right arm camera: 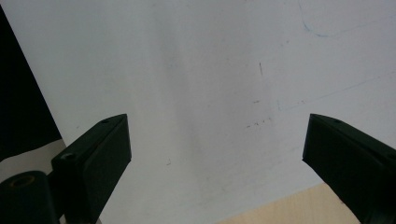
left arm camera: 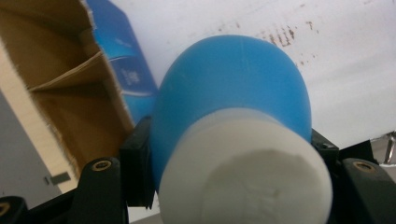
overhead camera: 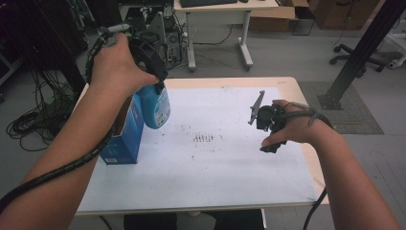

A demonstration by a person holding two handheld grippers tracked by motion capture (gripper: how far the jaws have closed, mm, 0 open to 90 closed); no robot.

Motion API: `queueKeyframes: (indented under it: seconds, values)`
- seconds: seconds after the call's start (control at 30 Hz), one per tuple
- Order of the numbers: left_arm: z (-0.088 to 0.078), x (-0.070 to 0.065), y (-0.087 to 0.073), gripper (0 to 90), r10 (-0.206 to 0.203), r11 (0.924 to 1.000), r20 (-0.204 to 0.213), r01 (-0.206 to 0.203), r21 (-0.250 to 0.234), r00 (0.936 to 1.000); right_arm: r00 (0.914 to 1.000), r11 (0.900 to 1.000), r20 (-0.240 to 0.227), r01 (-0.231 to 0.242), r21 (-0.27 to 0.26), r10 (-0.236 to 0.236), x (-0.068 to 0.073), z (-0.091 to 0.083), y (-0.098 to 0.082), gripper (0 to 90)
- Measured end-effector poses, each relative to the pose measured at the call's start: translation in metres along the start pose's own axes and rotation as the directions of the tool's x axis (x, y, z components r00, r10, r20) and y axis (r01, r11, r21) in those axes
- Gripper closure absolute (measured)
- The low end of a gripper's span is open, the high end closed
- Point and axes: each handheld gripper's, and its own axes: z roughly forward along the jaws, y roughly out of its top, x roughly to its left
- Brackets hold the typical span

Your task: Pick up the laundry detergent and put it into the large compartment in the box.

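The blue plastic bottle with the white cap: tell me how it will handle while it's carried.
The blue plastic bottle probably stays stiff: its rounded shoulder shows no denting where the left gripper clamps it near the white cap. Its smooth, curved body could slip or swing, since it hangs unsupported beside the open blue cardboard box. Laid down, it would likely roll.
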Motion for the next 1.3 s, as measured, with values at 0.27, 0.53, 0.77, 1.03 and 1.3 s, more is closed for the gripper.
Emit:
queueKeyframes:
  seconds: [0.27,0.53,0.77,1.03,1.3]
  values:
    - [-0.023,0.014,0.0,37.6,-0.082,0.9965,-0.001,0.082,-0.013,0.9966,1.0,1.0,0.001,0.003,0.0,-0.003,-0.001,0.0,0.002,7.8]
    - [-0.046,0.03,-0.005,37.5,-0.136,0.9903,-0.009,0.136,-0.027,0.9906,1.0,1.0,0.001,0.007,-0.009,-0.007,-0.001,0.001,0.002,7.8]
    - [-0.063,0.047,-0.01,37.5,-0.19,0.9815,-0.026,0.189,-0.034,0.9815,1.0,1.0,0.001,0.002,-0.008,-0.002,-0.001,0.001,0.003,7.7]
    - [-0.074,0.069,-0.017,37.6,-0.249,0.9678,-0.018,0.248,-0.044,0.9684,1.0,1.0,0.005,0.006,-0.003,-0.006,-0.002,-0.004,0.005,7.8]
    - [-0.072,0.09,-0.024,37.6,-0.318,0.9476,-0.023,0.317,-0.035,0.9477,0.9999,1.0,0.003,0.013,0.002,-0.013,-0.002,-0.005,0.01,7.8]
